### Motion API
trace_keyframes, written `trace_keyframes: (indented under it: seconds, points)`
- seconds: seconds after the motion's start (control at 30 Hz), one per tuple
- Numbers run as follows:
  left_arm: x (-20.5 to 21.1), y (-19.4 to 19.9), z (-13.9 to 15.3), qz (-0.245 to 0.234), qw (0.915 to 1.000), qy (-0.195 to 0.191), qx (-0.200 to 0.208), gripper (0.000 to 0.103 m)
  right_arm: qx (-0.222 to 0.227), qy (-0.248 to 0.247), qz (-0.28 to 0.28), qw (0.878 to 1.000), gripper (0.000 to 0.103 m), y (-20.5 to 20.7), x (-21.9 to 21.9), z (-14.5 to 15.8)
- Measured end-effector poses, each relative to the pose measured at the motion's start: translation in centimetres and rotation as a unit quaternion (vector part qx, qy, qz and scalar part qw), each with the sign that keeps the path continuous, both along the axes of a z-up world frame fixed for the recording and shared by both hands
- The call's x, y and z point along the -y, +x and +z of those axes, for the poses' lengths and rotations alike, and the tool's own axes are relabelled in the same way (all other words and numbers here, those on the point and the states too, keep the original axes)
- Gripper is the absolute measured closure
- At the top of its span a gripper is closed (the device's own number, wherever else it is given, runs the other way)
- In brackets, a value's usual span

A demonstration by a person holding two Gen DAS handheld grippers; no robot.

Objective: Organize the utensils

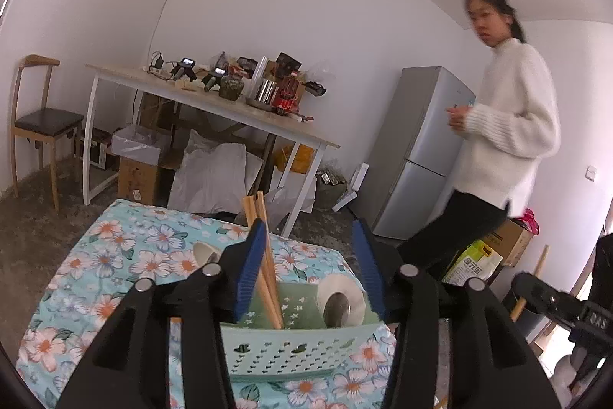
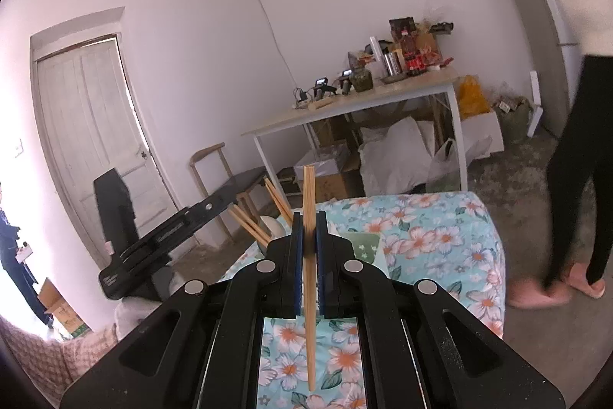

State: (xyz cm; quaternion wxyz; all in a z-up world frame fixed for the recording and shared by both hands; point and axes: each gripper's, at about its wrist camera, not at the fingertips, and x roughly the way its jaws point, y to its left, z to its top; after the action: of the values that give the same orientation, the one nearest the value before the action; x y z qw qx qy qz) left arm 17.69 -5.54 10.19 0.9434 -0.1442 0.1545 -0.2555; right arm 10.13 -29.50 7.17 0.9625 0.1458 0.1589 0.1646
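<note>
Right gripper (image 2: 308,232): blue pads pressed together on a single chopstick (image 2: 308,278), black linkage arms filling the lower frame.
Held chopstick: pale wood, square-cut top, standing nearly upright; its upper end rises above the fingertips, its lower end hangs over the floral cloth (image 2: 440,240).
Left gripper (image 1: 312,267): jaws spread wide, holding nothing, poised over the green basket (image 1: 299,351).
Left finger pad (image 1: 251,267): just beside the pair of chopsticks (image 1: 264,255) in the basket; whether it touches them I cannot tell.
Pair of chopsticks: same light wood, leaning tilted out of the basket's left part.
Green basket: pale mint plastic, perforated front wall, sitting on the floral cloth.
Cup (image 1: 339,301): white, lying on its side in the basket's right part, opening toward the camera.
Spoon (image 1: 205,252): white, beyond the basket to the left, partly hidden by the left finger.
Background: woman in a white sweater (image 1: 505,117) beside a grey fridge (image 1: 417,152).
</note>
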Motion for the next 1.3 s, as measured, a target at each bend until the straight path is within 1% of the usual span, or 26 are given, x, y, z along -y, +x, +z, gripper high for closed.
trace_keyframes:
  seconds: [0.1,0.13,0.23,0.33,0.47,0.53,0.63,0.7,0.83,0.93,0.97,1.07,1.17,1.3]
  points:
    - [-0.7,-1.4,-0.1,-0.003,1.0,0.003,0.005,0.048,0.003,-0.004,-0.001,1.0,0.099,-0.2,-0.4,0.4]
    - [-1.0,-1.9,-0.2,-0.005,1.0,0.004,0.007,0.047,0.004,-0.006,-0.001,1.0,0.099,-0.3,-0.6,0.5]
    - [-1.8,-3.5,-0.8,-0.013,0.9998,0.01,0.009,0.046,0.009,-0.017,-0.001,1.0,0.099,-0.5,-1.2,0.9]
    - [-2.2,-4.9,-1.9,-0.024,0.9994,0.026,0.004,0.046,0.011,-0.024,0.001,1.0,0.099,-0.7,-1.9,1.1]
    - [-1.9,-7.2,-3.7,-0.049,0.9973,0.055,-0.008,0.046,0.008,-0.027,-0.001,1.0,0.099,-1.2,-2.5,0.8]
    - [-1.7,-8.5,-4.7,-0.07,0.9951,0.068,-0.018,0.046,0.001,-0.022,-0.004,1.0,0.099,-2.0,-2.5,0.1]
    - [-0.8,-10.9,-6.4,-0.107,0.9894,0.092,-0.033,0.046,-0.013,-0.01,-0.008,1.0,0.099,-3.5,-2.3,-0.8]
    - [0.0,-12.7,-7.4,-0.137,0.9841,0.106,-0.041,0.046,-0.019,-0.008,-0.018,1.0,0.099,-5.1,-2.1,-1.3]
    - [2.1,-16.1,-8.9,-0.188,0.9709,0.143,-0.042,0.046,-0.026,0.002,-0.037,0.999,0.099,-8.1,-1.6,-1.7]
    - [3.6,-18.0,-9.3,-0.227,0.9615,0.145,-0.053,0.046,-0.025,0.011,-0.053,0.998,0.099,-10.4,-1.0,-1.6]
    - [4.2,-18.9,-9.3,-0.242,0.9574,0.149,-0.051,0.046,-0.024,0.012,-0.059,0.998,0.099,-11.3,-0.9,-1.6]
    - [5.4,-20.7,-9.2,-0.263,0.9506,0.162,-0.032,0.046,-0.023,0.012,-0.075,0.997,0.099,-13.0,-0.4,-1.7]
    - [6.2,-21.6,-8.9,-0.279,0.9456,0.165,-0.027,0.046,-0.022,0.013,-0.088,0.996,0.099,-14.3,0.1,-1.9]
    - [6.7,-22.0,-8.4,-0.281,0.9446,0.167,-0.024,0.046,-0.019,0.018,-0.1,0.995,0.099,-15.0,0.8,-2.3]
